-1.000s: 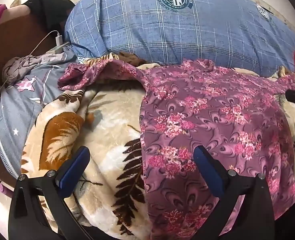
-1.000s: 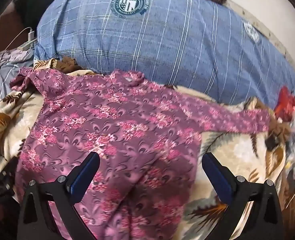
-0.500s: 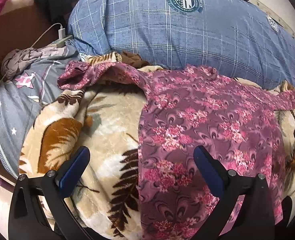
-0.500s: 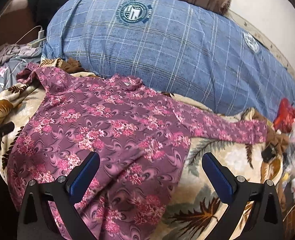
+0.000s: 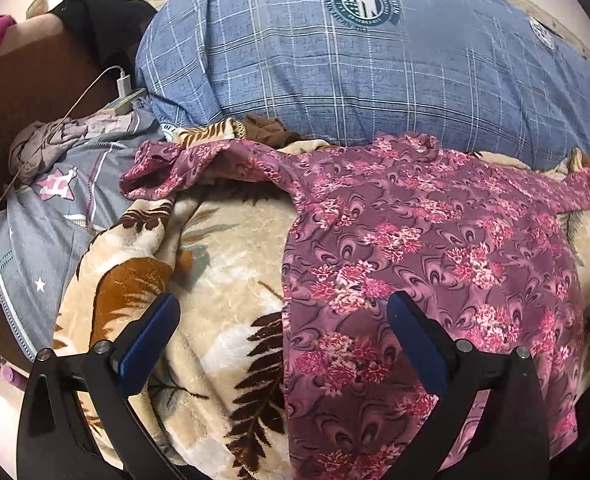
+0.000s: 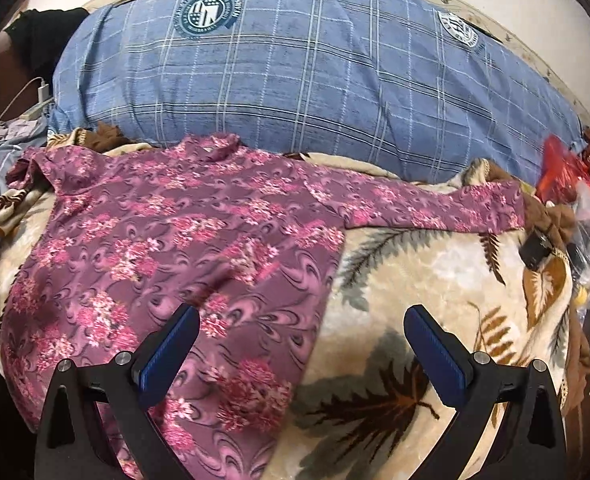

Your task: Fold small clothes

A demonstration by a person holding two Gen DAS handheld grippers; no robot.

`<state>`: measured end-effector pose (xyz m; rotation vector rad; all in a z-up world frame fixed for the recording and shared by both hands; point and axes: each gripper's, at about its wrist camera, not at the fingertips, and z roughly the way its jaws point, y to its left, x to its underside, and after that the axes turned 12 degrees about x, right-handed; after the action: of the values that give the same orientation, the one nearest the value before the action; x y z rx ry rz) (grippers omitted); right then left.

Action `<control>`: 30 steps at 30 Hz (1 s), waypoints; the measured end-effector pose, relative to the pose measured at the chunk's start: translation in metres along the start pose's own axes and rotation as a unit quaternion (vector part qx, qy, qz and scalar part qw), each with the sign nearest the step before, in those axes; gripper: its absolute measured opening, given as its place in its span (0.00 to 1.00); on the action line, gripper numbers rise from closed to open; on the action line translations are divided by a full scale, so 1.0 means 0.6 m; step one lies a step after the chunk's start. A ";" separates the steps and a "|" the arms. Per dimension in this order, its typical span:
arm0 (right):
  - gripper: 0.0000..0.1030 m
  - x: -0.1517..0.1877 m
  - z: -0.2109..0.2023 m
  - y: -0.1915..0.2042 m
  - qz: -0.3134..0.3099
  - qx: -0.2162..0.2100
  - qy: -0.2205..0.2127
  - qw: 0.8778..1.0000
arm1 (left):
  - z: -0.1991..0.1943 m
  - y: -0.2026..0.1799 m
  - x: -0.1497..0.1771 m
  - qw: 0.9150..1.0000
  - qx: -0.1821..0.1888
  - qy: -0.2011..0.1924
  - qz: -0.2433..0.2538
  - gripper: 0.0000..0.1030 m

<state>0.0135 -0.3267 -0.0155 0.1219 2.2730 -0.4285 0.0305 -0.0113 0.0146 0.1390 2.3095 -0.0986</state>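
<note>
floral top point(image 5: 435, 248) lies spread under both gaping, empty tongs: left tongs point(image 5: 283, 316), right tongs point(image 6: 301, 326).

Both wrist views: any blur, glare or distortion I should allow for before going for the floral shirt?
Left wrist view: sharp, strong fisheye bending at the edges, dark vignette in the corners; the floral shirt reads clearly, a soft shadow falls under the left gripper. Right wrist view: same bending; the red plastic bag at the right edge is smeared, and no glare on the leaf-print blanket.

Purple pink-flowered shirt point(image 6: 183, 248), cream brown-leafed blanket point(image 6: 415, 280), blue plaid pillow point(image 6: 295, 80).
</note>
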 end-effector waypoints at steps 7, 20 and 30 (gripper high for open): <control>1.00 0.003 0.000 0.006 -0.007 0.002 0.004 1.000 | 0.001 -0.016 0.006 1.000 0.017 -0.003 0.017 1.00; 1.00 0.008 0.019 -0.009 0.032 0.011 0.069 0.997 | 0.013 0.011 0.009 1.000 0.026 0.011 -0.004 1.00; 1.00 0.022 0.011 0.002 0.010 0.001 0.054 0.999 | 0.027 -0.010 0.011 0.999 0.040 0.036 0.004 1.00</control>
<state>0.0094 -0.3285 -0.0298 0.1715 2.3750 -0.4236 0.0369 -0.0184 -0.0008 0.1956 2.3784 -0.1836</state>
